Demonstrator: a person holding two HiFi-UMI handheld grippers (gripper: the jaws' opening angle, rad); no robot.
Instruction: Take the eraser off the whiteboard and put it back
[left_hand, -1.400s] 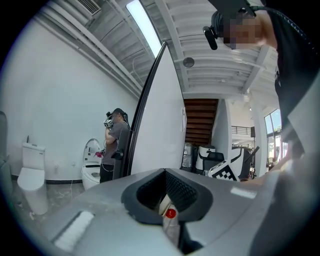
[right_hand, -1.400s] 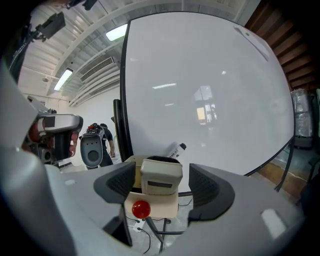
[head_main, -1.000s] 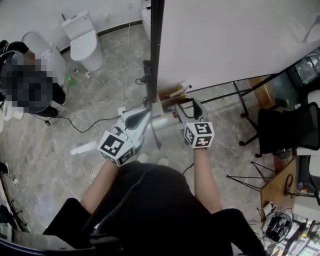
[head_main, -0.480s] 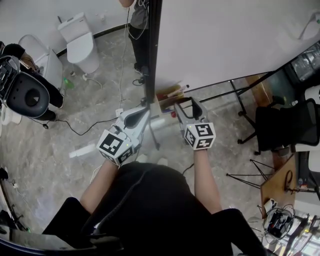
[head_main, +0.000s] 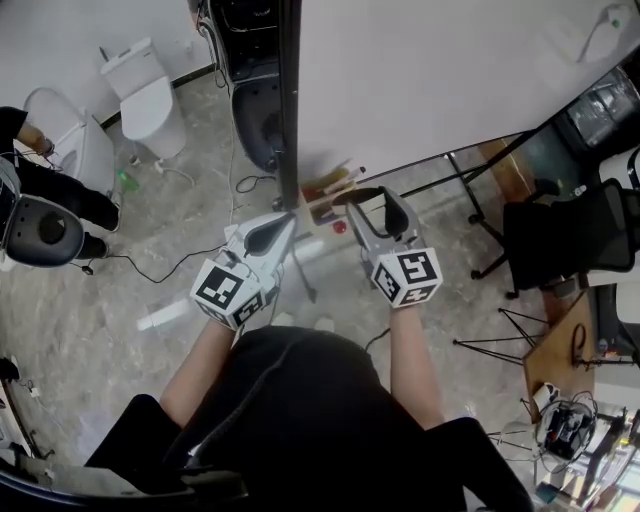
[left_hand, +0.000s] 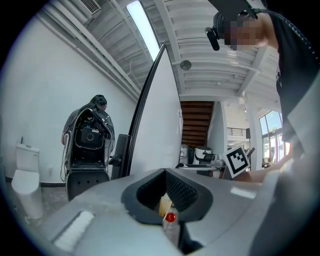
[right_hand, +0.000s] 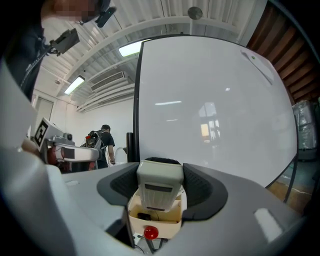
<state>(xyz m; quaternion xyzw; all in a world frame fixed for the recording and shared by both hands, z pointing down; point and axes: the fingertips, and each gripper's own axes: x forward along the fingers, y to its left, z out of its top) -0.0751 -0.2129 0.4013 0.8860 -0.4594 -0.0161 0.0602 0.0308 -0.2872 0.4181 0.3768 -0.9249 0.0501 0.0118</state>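
The grey-white eraser (right_hand: 159, 187) sits upright between my right gripper's (right_hand: 160, 172) black pads, which are shut on its sides. It hangs just above the beige marker tray (right_hand: 155, 222), where a red cap (right_hand: 150, 232) shows. In the head view the right gripper (head_main: 365, 195) is at the foot of the whiteboard (head_main: 450, 80), beside the tray (head_main: 325, 190). My left gripper (head_main: 283, 218) is shut and holds nothing; it points at the board's dark left edge. In its own view the left gripper (left_hand: 165, 172) looks past the tray.
A white toilet (head_main: 140, 95) stands at the back left, near a black machine (head_main: 250, 110) behind the board. A person (head_main: 40, 215) is at the far left. A black chair (head_main: 570, 240) and the board's stand legs are on the right. Cables cross the floor.
My right gripper has risen with the eraser, up off the tray toward the board. The left gripper has hardly moved. The person at the left has shifted away.
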